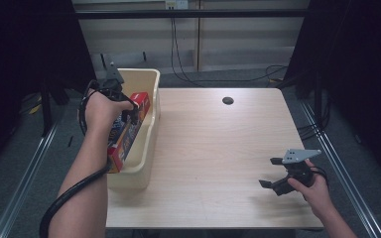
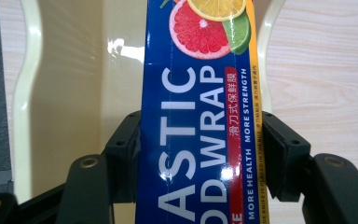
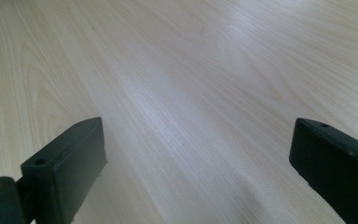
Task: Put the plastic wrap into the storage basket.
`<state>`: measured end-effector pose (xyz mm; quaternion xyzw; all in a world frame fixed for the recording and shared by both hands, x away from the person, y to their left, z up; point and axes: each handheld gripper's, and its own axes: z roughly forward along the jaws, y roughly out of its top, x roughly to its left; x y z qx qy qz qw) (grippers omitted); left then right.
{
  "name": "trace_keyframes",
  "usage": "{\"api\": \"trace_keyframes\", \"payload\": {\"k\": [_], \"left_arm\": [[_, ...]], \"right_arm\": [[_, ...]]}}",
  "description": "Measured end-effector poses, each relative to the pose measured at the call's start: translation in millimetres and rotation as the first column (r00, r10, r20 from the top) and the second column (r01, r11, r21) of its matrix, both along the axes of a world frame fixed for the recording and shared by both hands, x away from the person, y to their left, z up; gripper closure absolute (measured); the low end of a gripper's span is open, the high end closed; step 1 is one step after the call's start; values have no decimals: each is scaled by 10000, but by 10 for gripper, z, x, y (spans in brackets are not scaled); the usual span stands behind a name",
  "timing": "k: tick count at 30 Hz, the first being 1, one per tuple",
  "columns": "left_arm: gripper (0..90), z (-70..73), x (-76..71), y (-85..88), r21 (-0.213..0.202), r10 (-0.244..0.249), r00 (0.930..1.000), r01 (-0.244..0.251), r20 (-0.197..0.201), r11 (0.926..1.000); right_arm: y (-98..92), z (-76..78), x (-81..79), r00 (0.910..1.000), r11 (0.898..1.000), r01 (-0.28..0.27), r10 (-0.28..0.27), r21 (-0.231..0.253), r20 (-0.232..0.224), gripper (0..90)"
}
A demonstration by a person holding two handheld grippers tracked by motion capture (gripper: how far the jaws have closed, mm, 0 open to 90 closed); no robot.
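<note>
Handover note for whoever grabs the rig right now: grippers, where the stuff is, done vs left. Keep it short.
Left gripper: shut on the plastic wrap box, jaws clamped on its two long sides.
Right gripper: open, nothing between the jaws, over bare table at the near right.
Box: long blue and red carton, lying lengthwise in the cream bin at the table's left edge, its near end at the bin's near rim.
Done: box is gripped.
Left: can't tell whether it goes in or out; finish that move, then release. Right gripper idle.
</note>
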<state>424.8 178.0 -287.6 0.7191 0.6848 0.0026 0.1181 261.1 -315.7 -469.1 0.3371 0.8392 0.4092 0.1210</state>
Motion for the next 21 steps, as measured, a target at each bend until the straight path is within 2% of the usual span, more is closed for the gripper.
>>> {"api": "trace_keyframes", "payload": {"k": [11, 17, 21], "left_arm": [[405, -116, 24, -44, -118, -122, 9998, 120, -168, 9999], [405, -147, 41, -52, -9, -271, 9992, 270, -292, 9996], [405, -157, 53, -59, -61, -204, 9993, 202, -302, 9998]], "right_arm": [[-1, -3, -1, 10000, 10000, 5, -5, -53, -7, 34], [-2, -2, -1, 10000, 10000, 4, -4, -57, -1, 35], [1, -4, -11, 10000, 10000, -9, 9, -73, -31, 35]]}}
